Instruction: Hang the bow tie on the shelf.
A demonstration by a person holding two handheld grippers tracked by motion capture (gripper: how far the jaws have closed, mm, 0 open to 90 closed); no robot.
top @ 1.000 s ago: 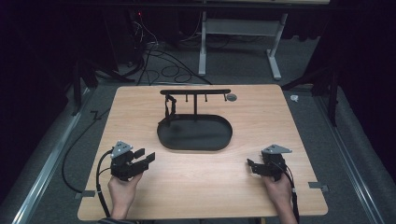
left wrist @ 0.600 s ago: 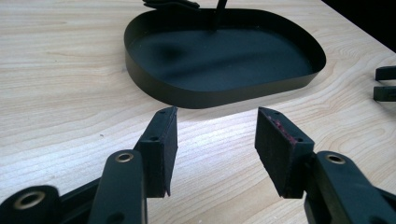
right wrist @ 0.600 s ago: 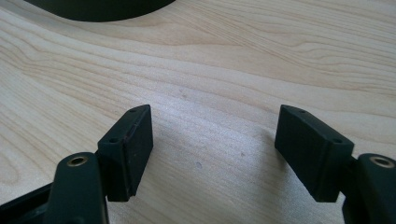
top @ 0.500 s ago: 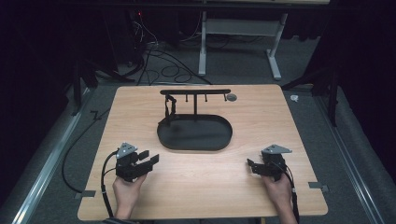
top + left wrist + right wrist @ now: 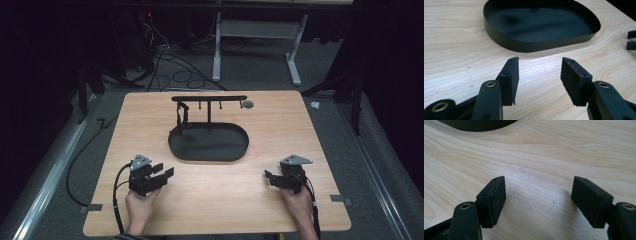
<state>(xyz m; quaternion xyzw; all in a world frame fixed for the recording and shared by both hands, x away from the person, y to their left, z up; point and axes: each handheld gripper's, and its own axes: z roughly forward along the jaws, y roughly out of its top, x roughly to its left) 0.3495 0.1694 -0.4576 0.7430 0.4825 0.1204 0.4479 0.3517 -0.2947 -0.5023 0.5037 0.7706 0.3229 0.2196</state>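
1. Left gripper (image 5: 165, 174) low over table (image 5: 150, 115), jaws spread, empty, angled toward black tray (image 5: 208, 150) just ahead.
2. Right gripper (image 5: 270, 178) near the table's front edge, jaws spread, empty.

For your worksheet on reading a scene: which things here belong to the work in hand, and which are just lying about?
In the work:
black oval tray
its hanging rack
left gripper, open
right gripper, open

Lying about:
small grey disc
floor cables

Tray (image 5: 235, 150) mid-table (image 5: 325, 130), rack (image 5: 209, 99) rising behind it — left tongs (image 5: 162, 174) and right tongs (image 5: 270, 178) nearer, either side.
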